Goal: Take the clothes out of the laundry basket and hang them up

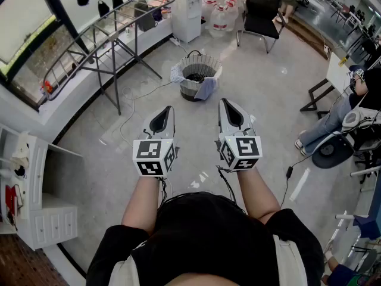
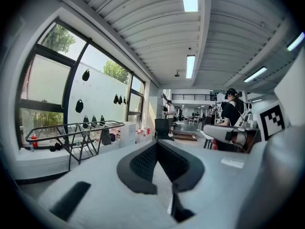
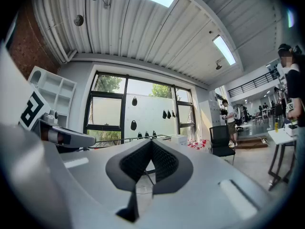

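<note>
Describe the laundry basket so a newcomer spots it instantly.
Start at the window wall on the left, with the metal drying rack along it. Right of the rack, on open floor, stands the laundry basket: round, ribbed, grey, with cloth draped over its rim.

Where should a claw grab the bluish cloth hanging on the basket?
Pinch the bluish cloth where it folds over the rim of the basket, coming down from above on the near side. There it hangs free outside the wall, so probably only that one piece lifts.
</note>
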Tool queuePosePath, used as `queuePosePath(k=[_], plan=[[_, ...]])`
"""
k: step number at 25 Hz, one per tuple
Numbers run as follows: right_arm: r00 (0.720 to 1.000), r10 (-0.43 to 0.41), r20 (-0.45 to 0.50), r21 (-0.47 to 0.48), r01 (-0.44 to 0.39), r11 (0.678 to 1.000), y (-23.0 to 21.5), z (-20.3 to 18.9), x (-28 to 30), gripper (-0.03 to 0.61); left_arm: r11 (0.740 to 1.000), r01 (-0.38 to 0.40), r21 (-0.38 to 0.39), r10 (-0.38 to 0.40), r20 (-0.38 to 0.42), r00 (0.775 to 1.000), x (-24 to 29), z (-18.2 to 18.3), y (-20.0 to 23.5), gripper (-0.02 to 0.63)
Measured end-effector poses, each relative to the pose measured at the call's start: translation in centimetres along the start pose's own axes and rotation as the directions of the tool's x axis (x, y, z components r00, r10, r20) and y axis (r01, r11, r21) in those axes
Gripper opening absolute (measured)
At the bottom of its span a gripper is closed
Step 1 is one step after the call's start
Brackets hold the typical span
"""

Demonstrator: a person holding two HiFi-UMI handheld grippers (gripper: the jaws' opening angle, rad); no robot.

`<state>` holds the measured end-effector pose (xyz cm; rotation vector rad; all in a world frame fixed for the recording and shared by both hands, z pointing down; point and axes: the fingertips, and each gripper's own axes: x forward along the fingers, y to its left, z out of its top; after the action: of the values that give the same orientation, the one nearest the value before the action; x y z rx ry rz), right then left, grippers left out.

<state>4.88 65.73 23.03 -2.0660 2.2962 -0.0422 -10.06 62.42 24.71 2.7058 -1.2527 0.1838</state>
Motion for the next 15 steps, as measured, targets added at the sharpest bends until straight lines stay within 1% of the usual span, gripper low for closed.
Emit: queuePosePath(k=[6, 15], plan=[[1.0, 0.01, 0.004, 0.003, -0.01, 1.0, -0.9, 0.1, -0.6, 0.012, 1.0, -0.011, -0.004, 0.011, 0.003, 1.0, 0.1, 0.1, -0.9, 0.009], [0.998, 0.055, -0.019, 0.011, -0.054, 0.998, -2.8, -1.0, -0.8, 0.012, 0.998, -0.058, -0.003, 0.058, 0.0, 0.998, 1.0, -0.3, -2.7, 0.009]])
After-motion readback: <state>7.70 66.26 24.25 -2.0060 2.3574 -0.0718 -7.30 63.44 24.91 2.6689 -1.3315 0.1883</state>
